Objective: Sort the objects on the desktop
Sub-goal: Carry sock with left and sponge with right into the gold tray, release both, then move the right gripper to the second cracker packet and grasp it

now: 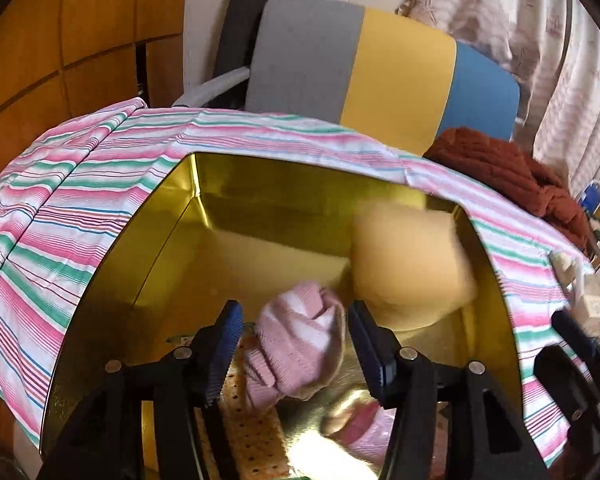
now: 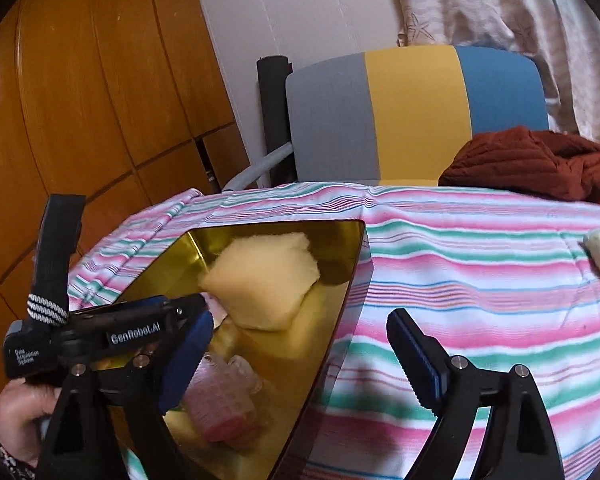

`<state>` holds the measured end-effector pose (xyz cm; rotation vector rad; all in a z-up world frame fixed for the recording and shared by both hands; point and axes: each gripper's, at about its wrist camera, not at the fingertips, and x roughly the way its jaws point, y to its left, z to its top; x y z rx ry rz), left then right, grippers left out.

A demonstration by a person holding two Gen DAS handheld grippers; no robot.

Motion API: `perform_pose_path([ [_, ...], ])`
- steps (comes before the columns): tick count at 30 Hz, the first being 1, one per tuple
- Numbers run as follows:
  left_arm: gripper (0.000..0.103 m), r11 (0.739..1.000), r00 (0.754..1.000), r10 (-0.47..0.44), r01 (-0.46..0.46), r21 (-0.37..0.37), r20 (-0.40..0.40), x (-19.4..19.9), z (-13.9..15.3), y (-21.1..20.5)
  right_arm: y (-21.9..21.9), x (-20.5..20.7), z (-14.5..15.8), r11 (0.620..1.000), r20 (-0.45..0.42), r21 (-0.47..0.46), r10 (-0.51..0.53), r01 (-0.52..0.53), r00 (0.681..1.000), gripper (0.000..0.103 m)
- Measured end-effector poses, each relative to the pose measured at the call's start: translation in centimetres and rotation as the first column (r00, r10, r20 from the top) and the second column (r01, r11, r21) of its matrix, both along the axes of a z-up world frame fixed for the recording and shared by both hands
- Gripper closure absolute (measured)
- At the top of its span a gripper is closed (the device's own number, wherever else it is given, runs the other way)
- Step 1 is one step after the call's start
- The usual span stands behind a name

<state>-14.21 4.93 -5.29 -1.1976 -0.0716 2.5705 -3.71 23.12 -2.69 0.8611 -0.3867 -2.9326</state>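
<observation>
left gripper (image 1: 296,354) hangs inside the gold tin (image 1: 100,280), jaws spread either side of a pink sock (image 1: 296,344) that looks loose between them rather than pinched, so the sock seems to be dropping into the tin. a yellow pad (image 1: 412,256) leans in the tin's far right corner, and a perforated cracker-like piece (image 1: 256,440) lies on the tin floor under the gripper. right gripper (image 2: 296,354) waits empty, jaws wide, just right of the tin over the striped cloth (image 2: 480,248). risk: sock knit could snag on a ribbed pad and ride back out of the tin; a careless lift could clip the tin's wall and shift it.
</observation>
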Motion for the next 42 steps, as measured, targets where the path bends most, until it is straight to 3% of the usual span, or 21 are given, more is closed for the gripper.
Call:
perform_pose_path([
  [6, 0.046, 0.999, 0.998, 0.026, -0.024, 0.029, -0.055, 1.1, 1.5, -0.2, 0.4, 0.6, -0.6, 1.000, 0.003, -0.030, -0.006, 0.006, 1.000, 0.013],
  [11, 0.045, 0.999, 0.996, -0.005, 0.008, 0.034, -0.091, 2.7, 2.2, 0.9, 0.8, 1.8, -0.6, 0.999, -0.019, -0.029, -0.032, 0.031, 0.999, 0.013],
  [18, 0.045, 0.988, 0.979, -0.156, 0.155, -0.013, -0.131, 6.5, 2.4, 5.4, 4.0, 5.3, 0.0, 0.989, -0.042, -0.019, -0.150, 0.150, 0.988, 0.013],
  [25, 0.045, 0.940, 0.936, -0.332, 0.319, -0.118, -0.115, 10.1, 1.2, 10.6, 10.3, 10.5, -1.1, 0.940, -0.026, -0.079, -0.336, 0.333, 0.942, 0.013],
  [30, 0.041, 0.904, 0.899, -0.414, 0.388, -0.179, -0.143, 12.9, 0.4, 13.7, 14.1, 14.0, -1.6, 0.882, -0.028, -0.037, -0.471, 0.470, 0.882, 0.013],
  [34, 0.040, 0.901, 0.897, -0.395, 0.337, -0.273, -0.200, 14.1, -0.3, 15.1, 17.1, 16.3, -1.9, 0.820, -0.028, 0.024, -0.571, 0.572, 0.821, 0.013],
  [39, 0.040, 0.917, 0.900, -0.368, 0.311, -0.249, -0.234, 14.5, 0.0, 14.7, 21.5, 18.3, -2.0, 0.718, -0.019, 0.123, -0.689, 0.685, 0.725, 0.013],
  [42, 0.040, 0.919, 0.873, -0.381, 0.322, -0.226, -0.304, 15.6, 0.9, 14.6, 25.1, 19.5, -1.8, 0.640, -0.002, 0.165, -0.761, 0.751, 0.649, 0.013],
])
